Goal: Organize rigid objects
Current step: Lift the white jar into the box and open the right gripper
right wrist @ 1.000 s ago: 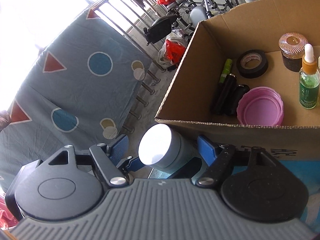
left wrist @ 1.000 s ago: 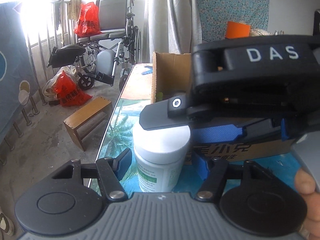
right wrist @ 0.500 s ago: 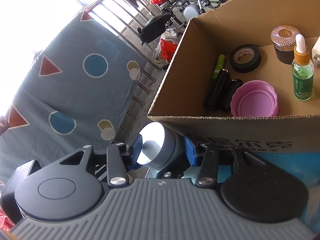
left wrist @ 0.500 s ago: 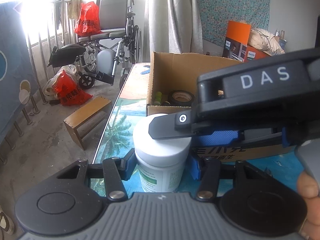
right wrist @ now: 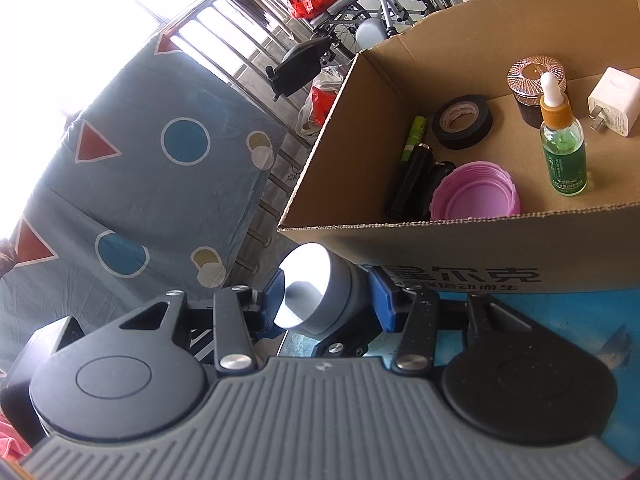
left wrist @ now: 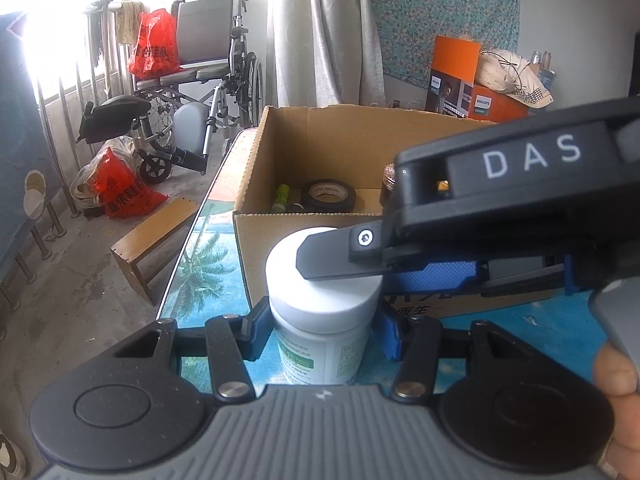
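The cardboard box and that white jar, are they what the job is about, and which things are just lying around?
Part of the job:
open brown cardboard box
white-lidded plastic jar, gripped by left gripper and right gripper
black tape roll
pink round lid
green dropper bottle

Just lying about:
grey wheelchair
red plastic bags
low wooden bench

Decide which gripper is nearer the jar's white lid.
Right. The right gripper closes on the lid from its sides; the left gripper holds the jar just below the lid.
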Demonstrator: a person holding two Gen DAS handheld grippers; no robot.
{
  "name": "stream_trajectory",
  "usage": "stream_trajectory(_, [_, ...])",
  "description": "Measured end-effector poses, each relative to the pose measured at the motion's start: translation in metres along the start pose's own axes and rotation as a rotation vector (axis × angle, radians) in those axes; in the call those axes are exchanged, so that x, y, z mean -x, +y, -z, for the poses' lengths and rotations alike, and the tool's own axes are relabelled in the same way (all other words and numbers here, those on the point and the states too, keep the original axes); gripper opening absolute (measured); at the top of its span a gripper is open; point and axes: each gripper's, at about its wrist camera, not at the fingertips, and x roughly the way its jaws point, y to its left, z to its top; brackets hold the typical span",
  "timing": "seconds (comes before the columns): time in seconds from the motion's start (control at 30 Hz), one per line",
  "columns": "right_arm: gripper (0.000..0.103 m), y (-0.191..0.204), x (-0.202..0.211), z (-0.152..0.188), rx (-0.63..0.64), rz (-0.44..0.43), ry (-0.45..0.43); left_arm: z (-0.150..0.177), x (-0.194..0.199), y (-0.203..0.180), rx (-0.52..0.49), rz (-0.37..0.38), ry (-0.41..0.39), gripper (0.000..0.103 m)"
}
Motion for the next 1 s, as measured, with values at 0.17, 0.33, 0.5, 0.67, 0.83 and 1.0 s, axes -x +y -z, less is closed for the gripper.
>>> stream_trajectory(0.17, [0.046,-0.008,0.014,0.003,-0.011,0.008,-0.018,0.001,0.0,-0.011,-0.016,0.027,0.002,0.054])
stream_trajectory(0.33, [0.046,-0.018,0.035,0.01,-0.044,0.014,-0.05,0.004,0.002,-0.028,-0.039,0.076,0.0,0.054])
stream_trajectory(0.5, [0.046,-0.029,0.06,0.022,-0.072,0.038,-0.09,0.009,0.004,-0.047,-0.075,0.132,-0.002,0.054])
stream_trajectory(0.67, [0.047,-0.04,0.084,0.034,-0.096,0.072,-0.135,0.016,0.002,-0.066,-0.114,0.19,-0.012,0.054])
stream_trajectory(0.83, [0.047,-0.055,0.098,0.042,-0.127,0.093,-0.158,0.021,-0.005,-0.079,-0.147,0.215,0.009,0.054])
stream_trajectory(1.0, [0.047,-0.065,0.098,0.046,-0.163,0.093,-0.164,0.022,-0.007,-0.083,-0.196,0.225,0.005,0.054])
